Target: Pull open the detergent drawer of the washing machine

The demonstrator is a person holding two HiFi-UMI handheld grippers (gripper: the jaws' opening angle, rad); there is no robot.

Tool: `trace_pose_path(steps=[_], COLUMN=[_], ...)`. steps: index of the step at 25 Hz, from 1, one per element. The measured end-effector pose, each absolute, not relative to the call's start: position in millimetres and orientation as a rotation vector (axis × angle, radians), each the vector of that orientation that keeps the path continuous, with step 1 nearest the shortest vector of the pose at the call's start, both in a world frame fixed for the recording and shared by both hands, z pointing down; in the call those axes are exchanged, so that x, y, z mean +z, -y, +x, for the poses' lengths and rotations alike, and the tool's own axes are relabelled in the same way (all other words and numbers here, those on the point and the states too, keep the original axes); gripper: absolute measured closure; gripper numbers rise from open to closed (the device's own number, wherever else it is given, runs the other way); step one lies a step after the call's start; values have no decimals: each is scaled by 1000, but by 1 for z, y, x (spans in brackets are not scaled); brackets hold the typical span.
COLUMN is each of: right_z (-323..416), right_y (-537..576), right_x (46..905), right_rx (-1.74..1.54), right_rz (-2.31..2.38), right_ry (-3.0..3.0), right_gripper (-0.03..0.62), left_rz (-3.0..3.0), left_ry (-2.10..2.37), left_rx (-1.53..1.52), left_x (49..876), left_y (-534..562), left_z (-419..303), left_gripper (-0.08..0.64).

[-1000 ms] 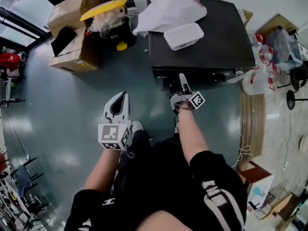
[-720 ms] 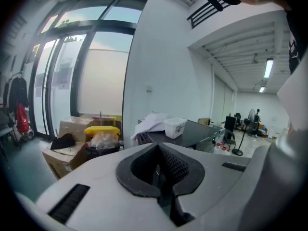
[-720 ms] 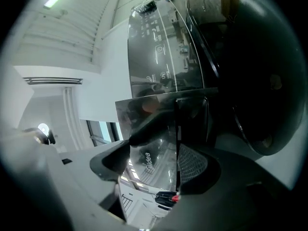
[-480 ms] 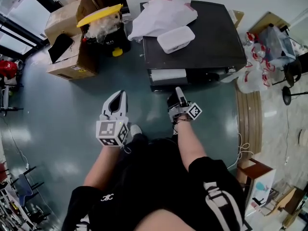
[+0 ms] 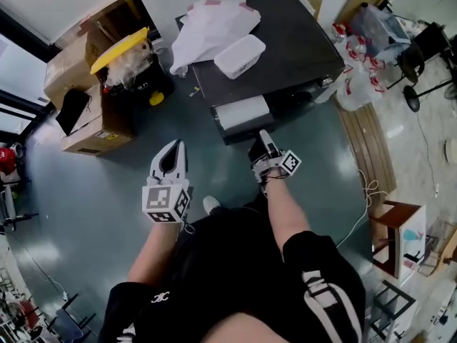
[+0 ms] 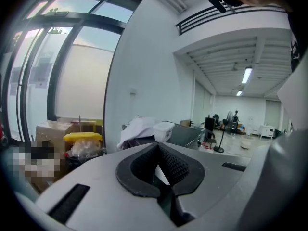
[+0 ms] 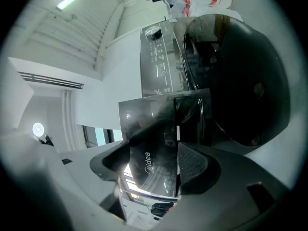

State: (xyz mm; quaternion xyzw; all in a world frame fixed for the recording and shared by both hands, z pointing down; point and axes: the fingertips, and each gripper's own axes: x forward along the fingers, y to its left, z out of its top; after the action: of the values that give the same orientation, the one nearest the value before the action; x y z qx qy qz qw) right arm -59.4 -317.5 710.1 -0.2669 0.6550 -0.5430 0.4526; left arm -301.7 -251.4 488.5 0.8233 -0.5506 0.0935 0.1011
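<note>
In the head view the dark washing machine [image 5: 285, 45] stands ahead of me. Its detergent drawer [image 5: 243, 113] sticks out from the front, white inside behind a dark front panel. My right gripper [image 5: 265, 147] is shut on that panel. The right gripper view shows the glossy drawer front [image 7: 154, 124] clamped between the right gripper's [image 7: 166, 153] pads, with the control panel [image 7: 159, 61] and round door [image 7: 245, 81] beyond. My left gripper [image 5: 171, 164] hangs over the floor left of the machine, shut and holding nothing; in its own view the left gripper [image 6: 161, 170] points towards the machine.
A white cloth [image 5: 211, 27] and a white plastic box [image 5: 239, 56] lie on top of the machine. Cardboard boxes [image 5: 78, 98] and a yellow-lidded bin [image 5: 118, 48] stand at the left. Plastic bags [image 5: 357, 77] and a wooden stool [image 5: 400, 234] are at the right.
The drawer has slid out of the machine, from closed to showing its white inside, with the right gripper shut on its front. The left gripper has stayed about where it was.
</note>
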Motion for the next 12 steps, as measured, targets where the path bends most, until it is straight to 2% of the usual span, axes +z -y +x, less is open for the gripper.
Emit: trace_pose_path(steps=[12], right_z=[-50], right_y=[292], right_x=[714], right_rx=[-1251], right_rz=[-801], right_ry=[-1481], right_gripper=[331], left_rz=[2525], left_ry=[1500], left_rx=[308], left_x=[484], left_y=[249], left_z=[-330], left_gripper=[558])
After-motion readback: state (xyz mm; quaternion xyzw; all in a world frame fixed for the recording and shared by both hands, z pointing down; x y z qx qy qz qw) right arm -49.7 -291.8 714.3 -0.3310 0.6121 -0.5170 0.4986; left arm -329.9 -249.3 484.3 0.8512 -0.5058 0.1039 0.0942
